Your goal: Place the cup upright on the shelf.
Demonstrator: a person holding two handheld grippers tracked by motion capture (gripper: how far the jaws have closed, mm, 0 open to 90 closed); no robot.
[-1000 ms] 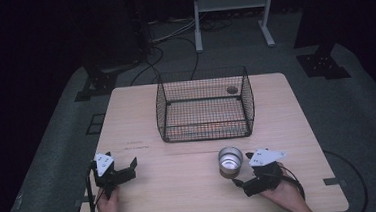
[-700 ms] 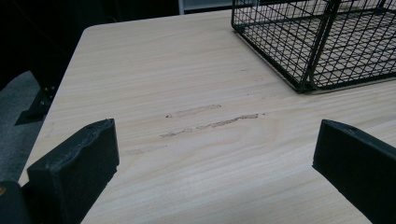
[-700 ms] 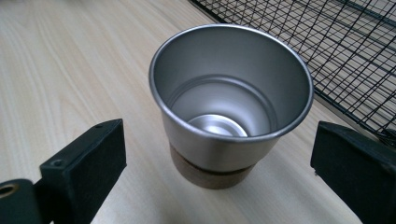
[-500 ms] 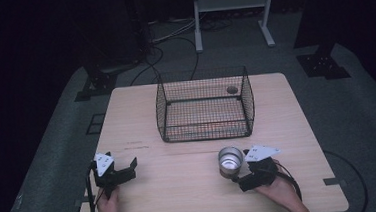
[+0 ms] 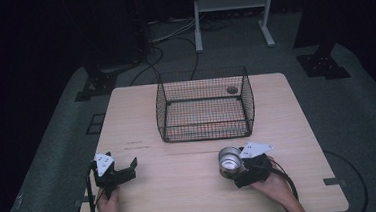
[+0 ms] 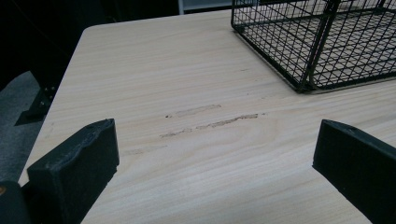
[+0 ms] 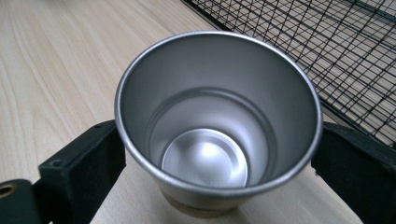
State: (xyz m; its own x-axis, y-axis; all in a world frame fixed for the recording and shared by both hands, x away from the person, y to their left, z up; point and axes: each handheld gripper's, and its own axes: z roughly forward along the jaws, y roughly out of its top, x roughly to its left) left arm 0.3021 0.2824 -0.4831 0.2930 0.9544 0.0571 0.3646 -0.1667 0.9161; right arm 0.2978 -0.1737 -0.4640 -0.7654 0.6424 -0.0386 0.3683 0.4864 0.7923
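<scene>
An empty metal cup [image 5: 230, 159] stands upright on the wooden table [image 5: 182, 201], just in front of the wire basket [image 5: 205, 134]. My right gripper [image 5: 233, 168] is open, one jaw on each side of the cup [image 7: 219, 116]; the left jaw is at the cup's wall, and I cannot tell whether either jaw presses it. My left gripper [image 5: 128, 171] rests open near the table's front left. In the left gripper view the left gripper [image 6: 215, 149] has bare wood between its jaws.
The black wire basket [image 6: 317, 42] sits at the middle back of the table, with a small round grey thing [image 5: 232, 89] at its far right corner. Its mesh [image 7: 350, 56] is close behind the cup. Cables trail from both grippers over the front edge.
My right gripper has moved forward and to the left, up to the cup, which now stands between its jaws. The left gripper and the basket have not moved.
</scene>
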